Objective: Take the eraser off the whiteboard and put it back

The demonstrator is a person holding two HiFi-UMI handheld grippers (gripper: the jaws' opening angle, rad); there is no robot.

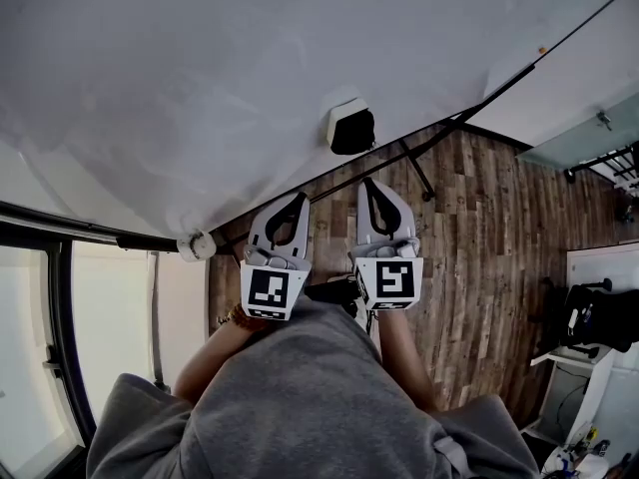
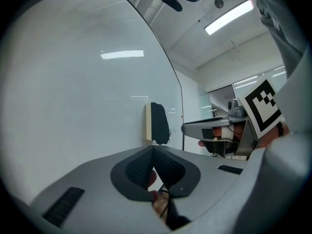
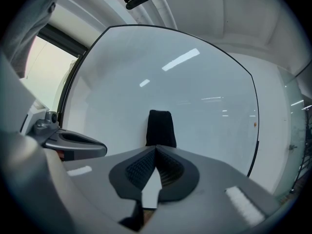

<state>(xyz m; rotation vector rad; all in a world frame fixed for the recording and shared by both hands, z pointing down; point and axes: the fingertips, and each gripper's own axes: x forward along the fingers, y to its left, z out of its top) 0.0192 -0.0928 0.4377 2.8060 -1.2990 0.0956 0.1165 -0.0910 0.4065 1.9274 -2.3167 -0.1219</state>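
Eraser (image 1: 351, 128) clings to the whiteboard (image 1: 180, 68), probably by magnet, just ahead of the right tool (image 1: 369, 186); that tool and the left tool (image 1: 298, 203) beside it are both pinched closed, empty, pointing at the board.

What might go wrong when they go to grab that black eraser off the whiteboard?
1. The right gripper is shut and empty. If it isn't opened first, its tips may just shove the eraser along the whiteboard.
2. The eraser sticks out over the wood floor, so a weak pinch might drop it.
3. The left gripper sits close beside it, so the two might bump.
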